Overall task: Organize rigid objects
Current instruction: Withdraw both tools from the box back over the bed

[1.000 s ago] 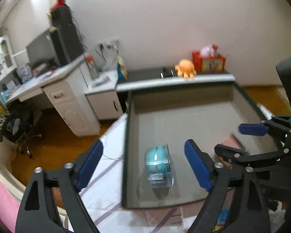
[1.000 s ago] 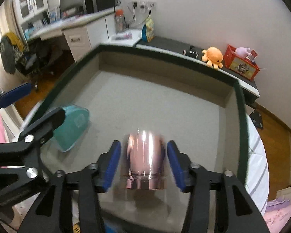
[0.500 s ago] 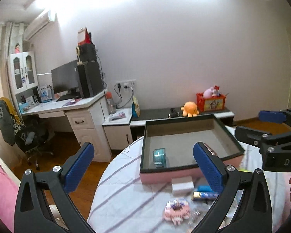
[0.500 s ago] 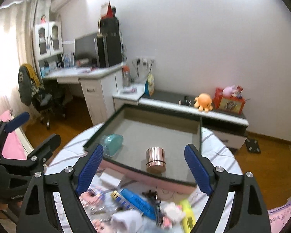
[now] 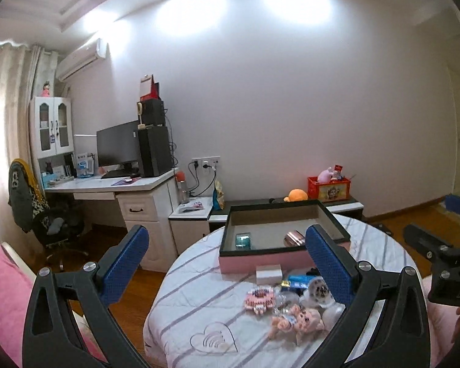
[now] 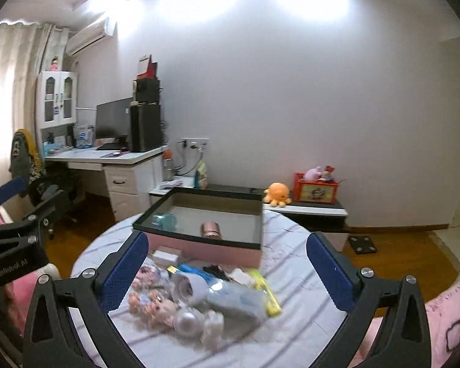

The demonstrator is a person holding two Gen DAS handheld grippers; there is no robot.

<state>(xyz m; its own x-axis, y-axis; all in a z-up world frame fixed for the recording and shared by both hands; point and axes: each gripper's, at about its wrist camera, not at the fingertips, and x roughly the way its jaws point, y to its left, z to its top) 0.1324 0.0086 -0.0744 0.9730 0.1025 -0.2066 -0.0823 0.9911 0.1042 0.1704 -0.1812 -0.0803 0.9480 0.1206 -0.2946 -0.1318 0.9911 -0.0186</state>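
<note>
A shallow rectangular box (image 5: 262,259), pink-walled with a dark rim and a smooth grey floor, is seen at the far side of a round table (image 5: 199,316) draped in a white cloth with thin lilac stripes. Inside the box, a teal translucent plastic container (image 5: 243,240) is placed toward the left and a shiny rose-gold metal cylinder (image 6: 211,230) toward the middle, the two well apart. In front of the box, a loose pile of small toys (image 6: 181,303) and glossy packets is spread on the cloth, a small white carton (image 5: 269,274) lying just beside the pink wall. The left gripper (image 5: 227,263) is held with its blue textured pads spread wide and nothing between them. The right gripper (image 6: 227,271) has just been opening; its jaws are likewise set wide apart and empty, above the pile.
</note>
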